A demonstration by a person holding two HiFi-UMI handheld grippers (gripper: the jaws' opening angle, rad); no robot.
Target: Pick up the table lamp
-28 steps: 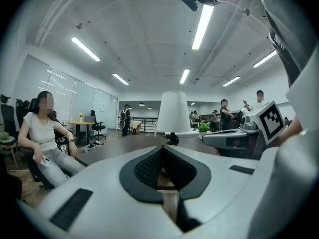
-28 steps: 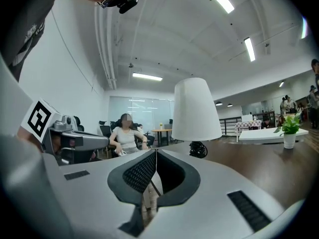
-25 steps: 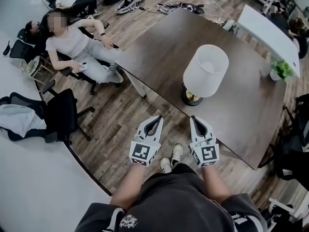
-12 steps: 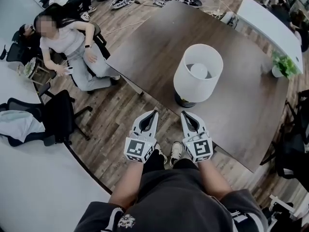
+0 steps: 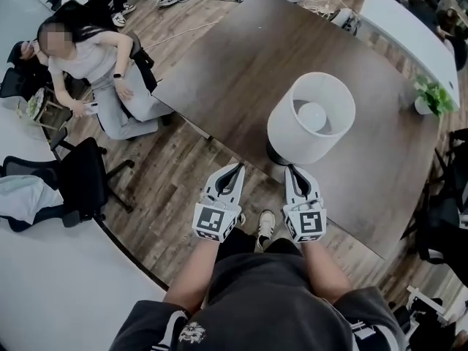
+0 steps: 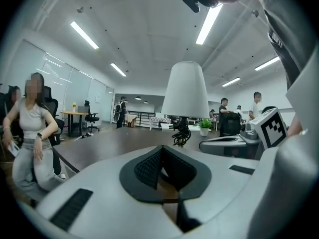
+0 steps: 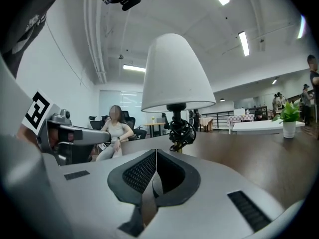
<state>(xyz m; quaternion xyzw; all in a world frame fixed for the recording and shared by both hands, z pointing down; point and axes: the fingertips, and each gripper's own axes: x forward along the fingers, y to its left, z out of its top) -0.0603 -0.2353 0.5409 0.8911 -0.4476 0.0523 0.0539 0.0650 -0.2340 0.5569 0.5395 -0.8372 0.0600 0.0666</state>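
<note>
The table lamp (image 5: 311, 117) stands near the front edge of the dark brown table (image 5: 234, 72); its white shade hides most of the dark base (image 5: 273, 154). My left gripper (image 5: 237, 169) hovers over the floor just short of the table edge, left of the base, with its jaws shut and empty. The right gripper (image 5: 291, 169), likewise shut and empty, has its tip close under the shade by the base. In the left gripper view the lamp (image 6: 186, 91) rises beyond the left gripper (image 6: 162, 147). In the right gripper view the lamp (image 7: 177, 73) looms close ahead of the right gripper (image 7: 156, 151), with a coiled cord (image 7: 180, 132) round its stem.
A person (image 5: 95, 64) sits on a chair left of the table. A black office chair (image 5: 80, 174) stands nearer on the left. A small potted plant (image 5: 430, 97) sits at the table's far right, with a white table (image 5: 409, 35) behind it.
Both grippers have moved forward towards the lamp, side by side, and the lamp now sits just ahead of their tips. Their jaws look the same as before.
</note>
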